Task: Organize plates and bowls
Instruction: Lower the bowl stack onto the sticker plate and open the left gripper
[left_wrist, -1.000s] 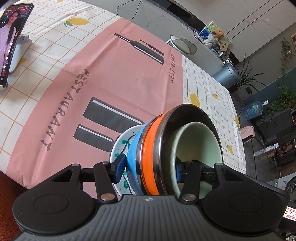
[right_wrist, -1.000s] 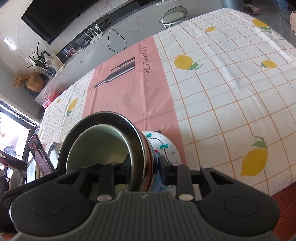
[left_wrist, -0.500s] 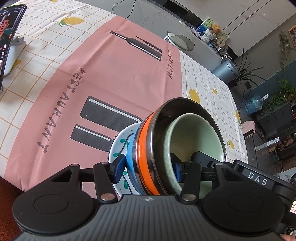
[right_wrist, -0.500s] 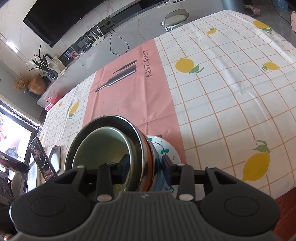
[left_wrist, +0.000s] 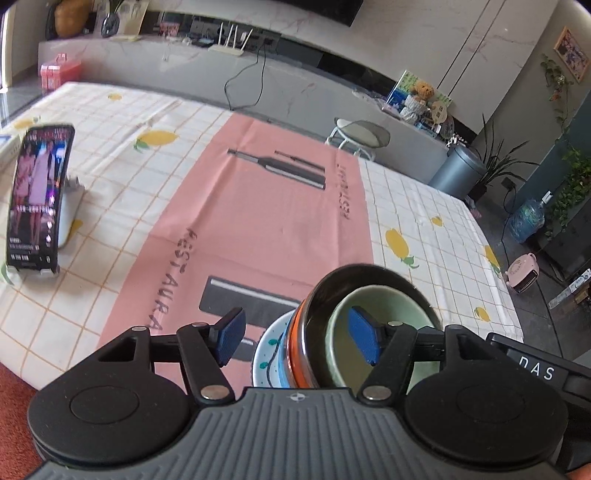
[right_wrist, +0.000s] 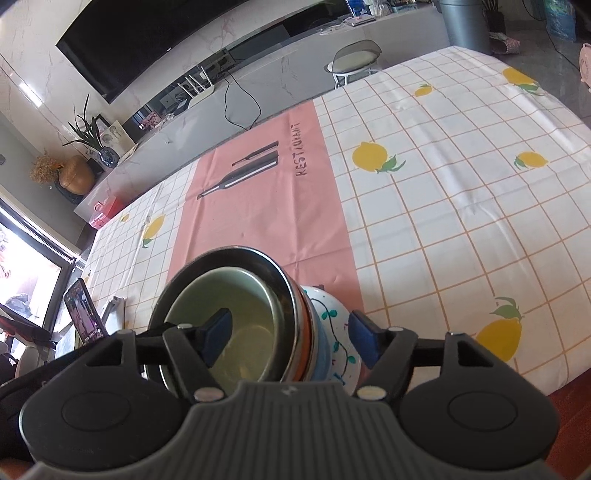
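Here the pale green bowl (left_wrist: 384, 332) sits nested in a steel bowl with an orange band (left_wrist: 306, 332), over a blue bowl (right_wrist: 319, 347) and a white plate with green sprigs (left_wrist: 267, 350), all stacked near the front edge of the table on the pink runner (left_wrist: 266, 221). The openings face up; round things, they show no long axis. Both grippers point steeply down at the stack from the near side. The left gripper (left_wrist: 295, 341) has just been opening: its jaws stand wide apart, one blue pad left of the plate, the other over the green bowl's hollow, neither pressing. The right gripper (right_wrist: 288, 338) has likewise just been opening, straddling the stack's right wall without clamping it. The gripper bodies cut off the near side of the stack. A phone on a stand (left_wrist: 37, 199) stands well to the left on the lemon-print tablecloth (right_wrist: 461, 221).
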